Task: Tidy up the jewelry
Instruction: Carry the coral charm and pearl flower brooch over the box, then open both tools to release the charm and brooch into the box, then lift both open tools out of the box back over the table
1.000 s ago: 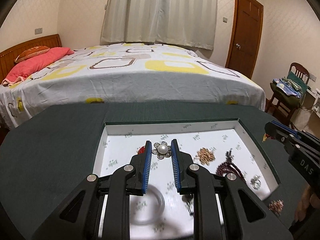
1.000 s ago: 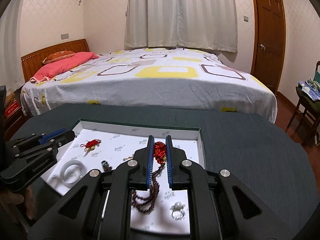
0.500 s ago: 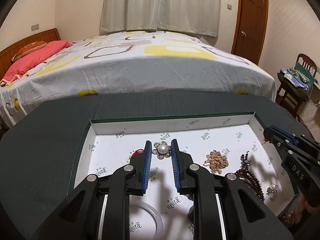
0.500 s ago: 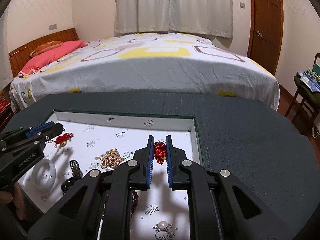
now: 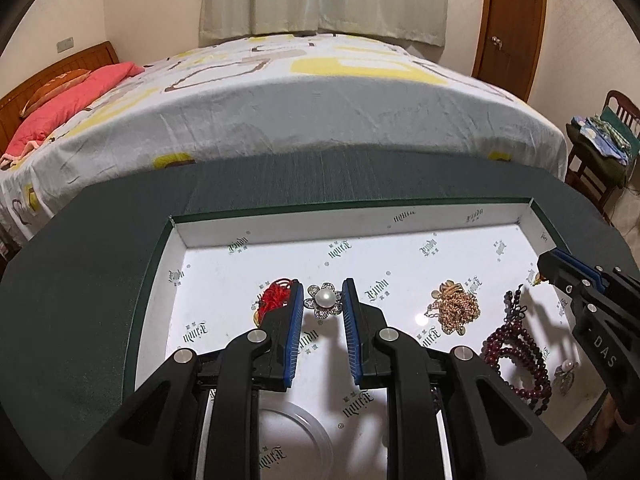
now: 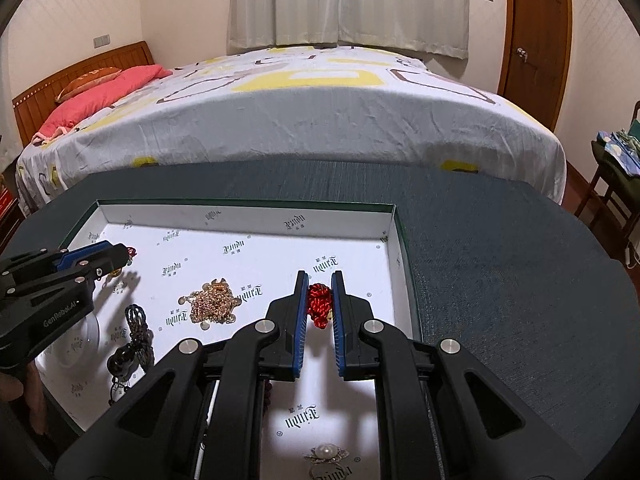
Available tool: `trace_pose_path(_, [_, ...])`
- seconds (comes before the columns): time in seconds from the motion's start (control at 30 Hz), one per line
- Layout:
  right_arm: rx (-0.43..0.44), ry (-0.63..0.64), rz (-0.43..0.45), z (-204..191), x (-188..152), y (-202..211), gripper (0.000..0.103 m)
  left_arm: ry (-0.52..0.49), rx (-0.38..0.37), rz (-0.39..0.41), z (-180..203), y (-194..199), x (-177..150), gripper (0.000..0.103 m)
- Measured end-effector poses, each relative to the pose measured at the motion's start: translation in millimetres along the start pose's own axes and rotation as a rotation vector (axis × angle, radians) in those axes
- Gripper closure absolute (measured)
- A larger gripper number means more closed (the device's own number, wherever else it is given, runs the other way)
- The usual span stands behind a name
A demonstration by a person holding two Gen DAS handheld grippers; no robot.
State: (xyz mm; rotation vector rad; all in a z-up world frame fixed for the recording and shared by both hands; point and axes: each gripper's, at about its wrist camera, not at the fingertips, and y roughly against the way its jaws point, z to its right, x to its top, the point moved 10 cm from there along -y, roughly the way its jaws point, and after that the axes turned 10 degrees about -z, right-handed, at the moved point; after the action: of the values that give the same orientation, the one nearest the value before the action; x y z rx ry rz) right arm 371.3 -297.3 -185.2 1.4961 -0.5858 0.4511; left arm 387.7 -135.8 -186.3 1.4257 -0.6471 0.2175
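A white-lined green tray [image 5: 360,220] sits on the dark table. My left gripper [image 5: 323,300] is shut on a pearl flower brooch [image 5: 324,301] and holds it above the tray floor. A red knot ornament [image 5: 274,298] lies just left of its fingers. My right gripper [image 6: 319,300] is shut on another red knot ornament [image 6: 319,305], held above the tray's right part. A gold chain [image 5: 454,308] and a dark red bead bracelet [image 5: 516,356] lie in the tray. The gold chain also shows in the right wrist view [image 6: 212,306].
A clear bangle [image 5: 296,440] lies under my left gripper. A black beaded pendant [image 6: 132,344] and a pearl ring [image 6: 326,454] lie in the tray [image 6: 392,232]. A bed [image 5: 320,100] stands behind the table. A chair [image 5: 600,152] stands at the right.
Both grippers have risen and pulled back over the tray with their pieces still held. The tray's far wall and more of the floor now show.
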Motion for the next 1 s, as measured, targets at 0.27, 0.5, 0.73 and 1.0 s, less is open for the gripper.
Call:
trace_pose_path(0.27, [0.008,-0.013,-0.021,1,-2,-2,0.089,-0.005,0.012,-0.004,1,0,0,0.081])
trace_pose_path(0.5, [0.008,-0.019,-0.029,3,-6,-4,0.086,0.007,0.013,0.016,-1,5,1,0.056])
trace_pose_path(0.73, [0.005,-0.021,-0.011,3,-4,2,0.075,0.005,0.014,0.018,-2,5,1,0.052])
trace_pose_path(1.0, [0.009,-0.025,0.018,2,-4,16,0.062,0.02,0.022,0.056,-5,19,0,0.036])
